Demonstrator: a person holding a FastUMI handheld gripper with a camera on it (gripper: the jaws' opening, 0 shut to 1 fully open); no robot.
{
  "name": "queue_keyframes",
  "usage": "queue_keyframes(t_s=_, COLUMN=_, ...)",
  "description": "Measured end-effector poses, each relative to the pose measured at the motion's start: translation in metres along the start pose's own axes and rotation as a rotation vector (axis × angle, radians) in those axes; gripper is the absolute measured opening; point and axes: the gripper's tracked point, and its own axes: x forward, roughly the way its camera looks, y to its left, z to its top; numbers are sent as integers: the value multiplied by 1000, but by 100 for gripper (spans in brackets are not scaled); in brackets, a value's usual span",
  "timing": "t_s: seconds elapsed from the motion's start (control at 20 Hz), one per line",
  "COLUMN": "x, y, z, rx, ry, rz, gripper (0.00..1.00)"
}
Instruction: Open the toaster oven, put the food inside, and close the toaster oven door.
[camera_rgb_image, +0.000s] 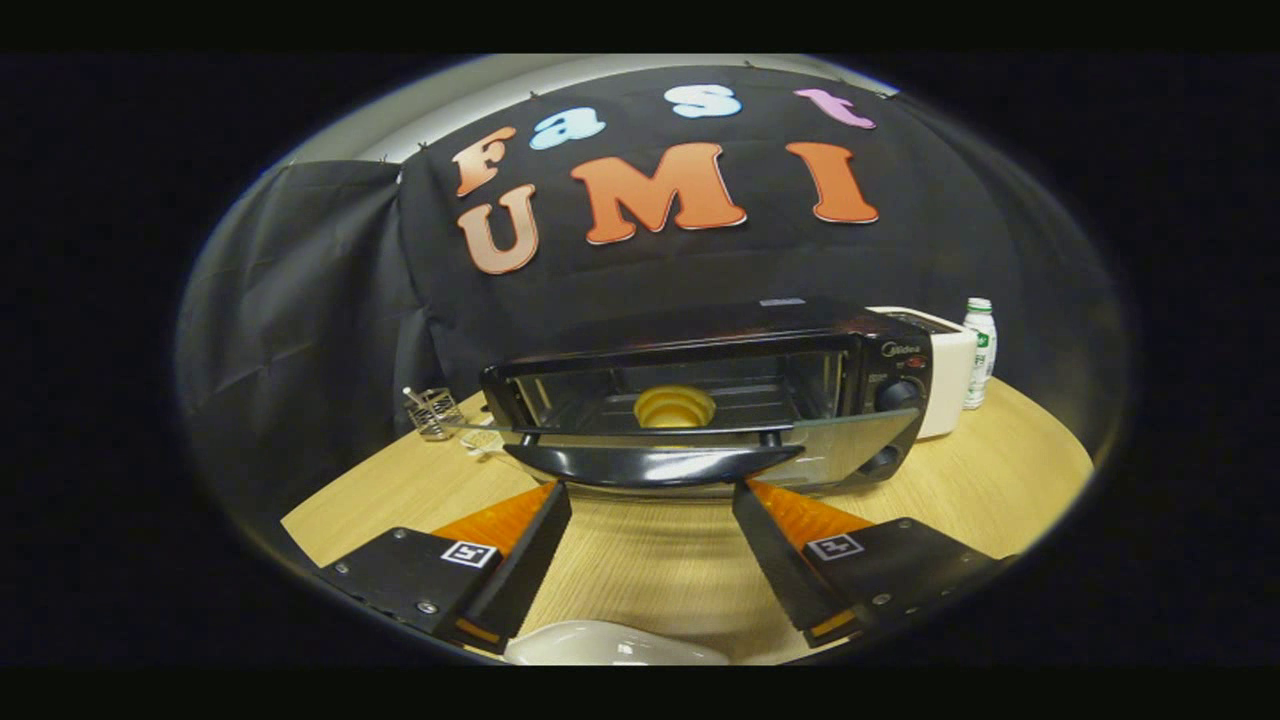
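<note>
One oven (720, 400) just ahead of the tool (650, 495), door (660, 455) down, one food piece (675, 407) inside, tool released and empty, one white box (945, 375), one bottle (980, 352), one wire holder (432, 412) on the worktop (640, 570), one white dish (610, 645) beneath.

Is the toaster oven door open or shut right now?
Open: the door hangs down flat, food visible inside; the open gripper sits just before it.

The fisheye camera rides low on the gripper (650, 505), its two fingers spread wide apart, holding nothing, looking level toward twelve o'clock over the light wooden table (640, 570), close to the black toaster oven (720, 400) with its door down.
</note>
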Motion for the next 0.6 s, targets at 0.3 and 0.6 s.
queue_keyframes(t_s=0.3, x=19, y=-5, z=24, rx=-54, ry=-50, rz=-68, gripper=97)
queue_keyframes(t_s=0.6, x=45, y=-12, z=42, rx=-32, ry=-68, rz=-117, gripper=97)
